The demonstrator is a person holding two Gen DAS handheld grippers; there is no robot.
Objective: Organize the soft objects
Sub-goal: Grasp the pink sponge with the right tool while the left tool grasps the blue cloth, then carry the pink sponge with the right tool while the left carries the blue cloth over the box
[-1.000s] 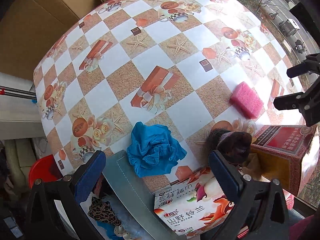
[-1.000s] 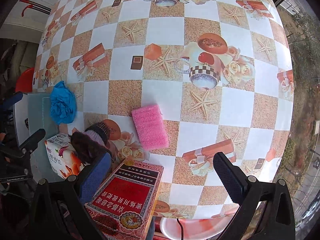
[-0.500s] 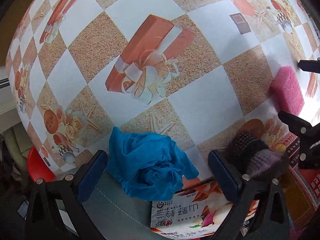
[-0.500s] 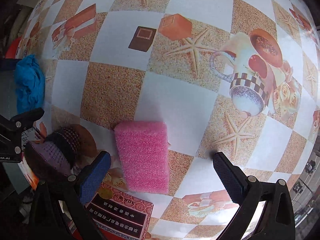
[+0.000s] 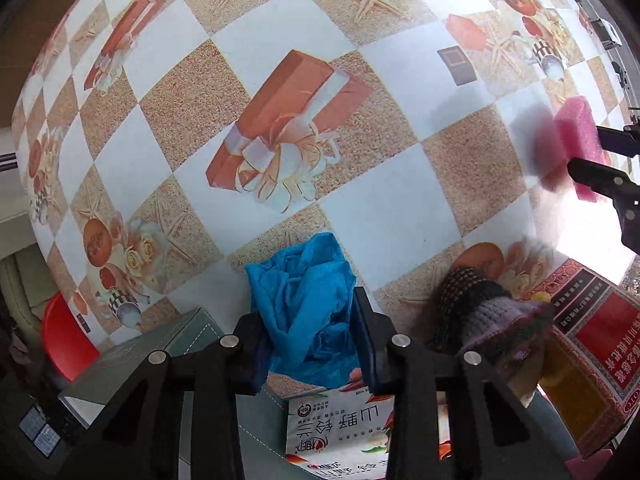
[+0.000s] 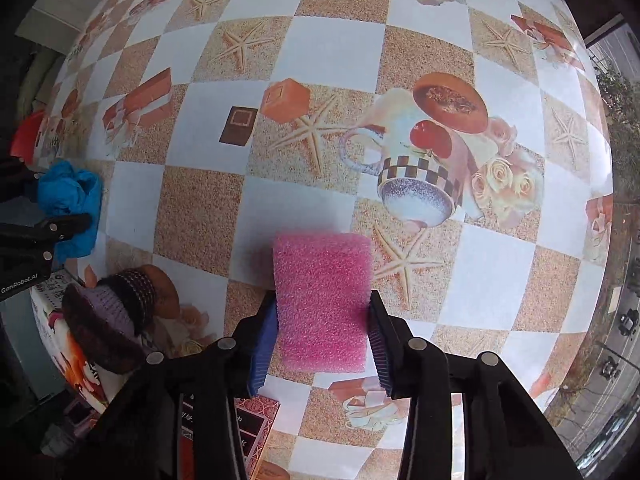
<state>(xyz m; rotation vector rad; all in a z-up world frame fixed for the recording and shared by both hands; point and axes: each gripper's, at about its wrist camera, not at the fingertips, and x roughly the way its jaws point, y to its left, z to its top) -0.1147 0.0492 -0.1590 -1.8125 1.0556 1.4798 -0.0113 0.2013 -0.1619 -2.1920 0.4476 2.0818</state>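
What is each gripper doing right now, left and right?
Left gripper: jaws just closed, shut on the blue cloth.
Right gripper: jaws just closed, shut on the pink sponge.

Table [image 5: 400, 208] covered in a checkered cloth, with soft things lying on it.

The cloth alternates white and sandy squares printed with starfish, gift boxes and cups. A crumpled blue cloth [image 5: 304, 304] lies near one edge; a pink sponge [image 6: 322, 300] lies well apart from it; a dark knitted hat [image 6: 116, 312] lies between them, against printed boxes [image 5: 344, 432].
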